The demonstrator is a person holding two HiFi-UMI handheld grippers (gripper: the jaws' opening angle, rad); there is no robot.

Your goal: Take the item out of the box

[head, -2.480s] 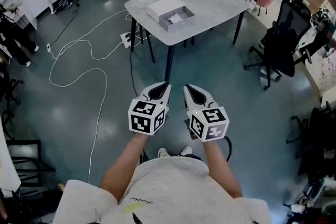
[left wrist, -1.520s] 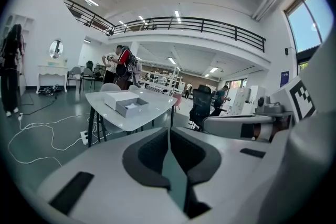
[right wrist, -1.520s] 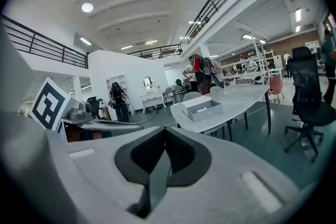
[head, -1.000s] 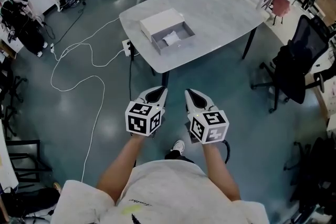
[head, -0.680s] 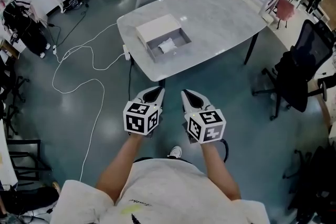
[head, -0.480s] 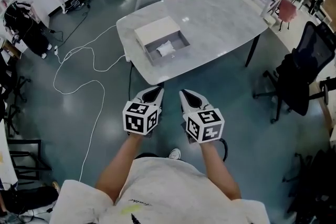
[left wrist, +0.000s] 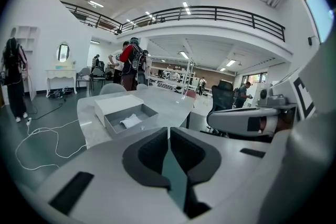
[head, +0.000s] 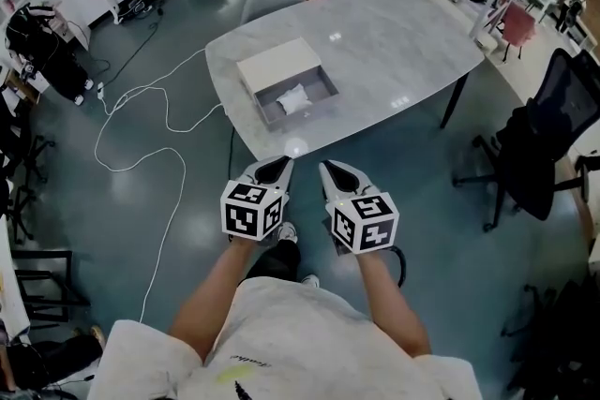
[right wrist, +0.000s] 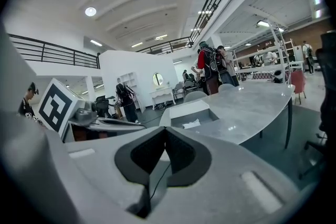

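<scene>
Left gripper & right gripper jaws closed, empty, short of grey oval table, open pale box w/ white crumpled item inside, white floor cable at left.

pale grey stone-look desk on thin dark legs, rounded corners, glossy top catching a few light spots, one white box near its front-left corner, grey tray slid open toward the edge

item in box: too small to identify | office chair: cut off right
</scene>
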